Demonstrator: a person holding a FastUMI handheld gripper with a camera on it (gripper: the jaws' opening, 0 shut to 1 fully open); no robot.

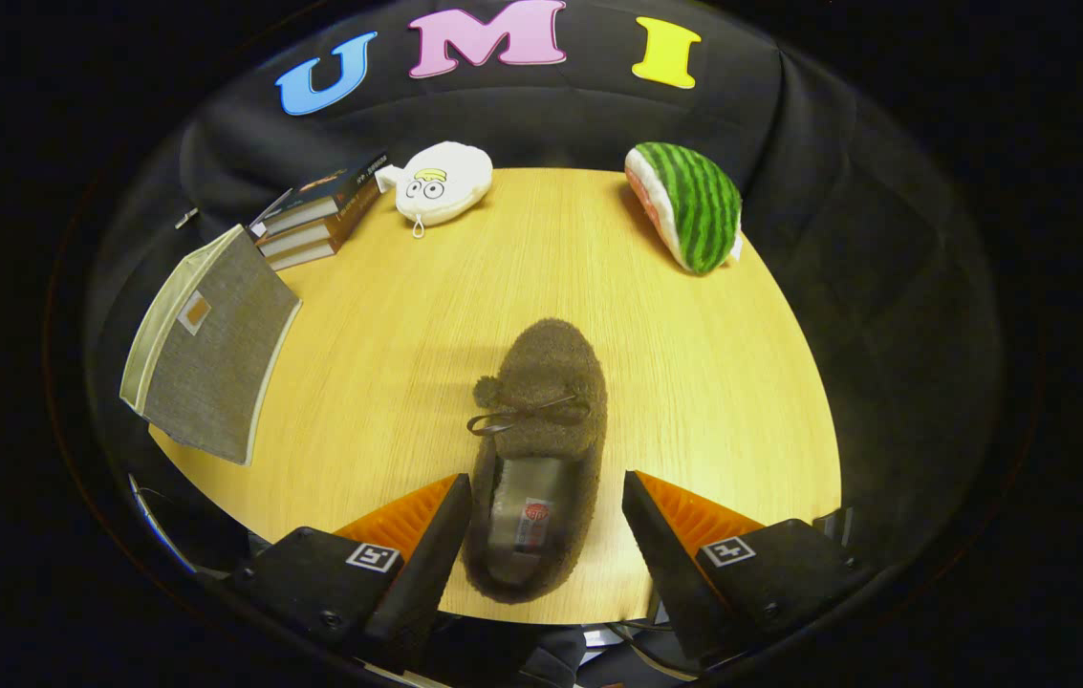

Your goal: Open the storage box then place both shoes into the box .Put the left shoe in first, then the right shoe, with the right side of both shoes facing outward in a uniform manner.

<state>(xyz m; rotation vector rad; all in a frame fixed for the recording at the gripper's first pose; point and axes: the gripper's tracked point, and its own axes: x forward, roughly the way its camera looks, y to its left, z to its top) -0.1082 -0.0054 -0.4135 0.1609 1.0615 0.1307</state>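
I am holding the gripper (541,516) with fingers apart, straddling the heel of a brown fuzzy shoe (538,449) lying on the desk (713,382), not yet clamped. The grey storage box (211,344) is sitting well to the left; judging from this, neither shoe is boxed yet.

table: light wood (426,315) | wall: black cloth (837,220) | light: warm, overhead

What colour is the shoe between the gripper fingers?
Dark brown and fuzzy, with a brown bow; the shoe shows best in the gripper view.
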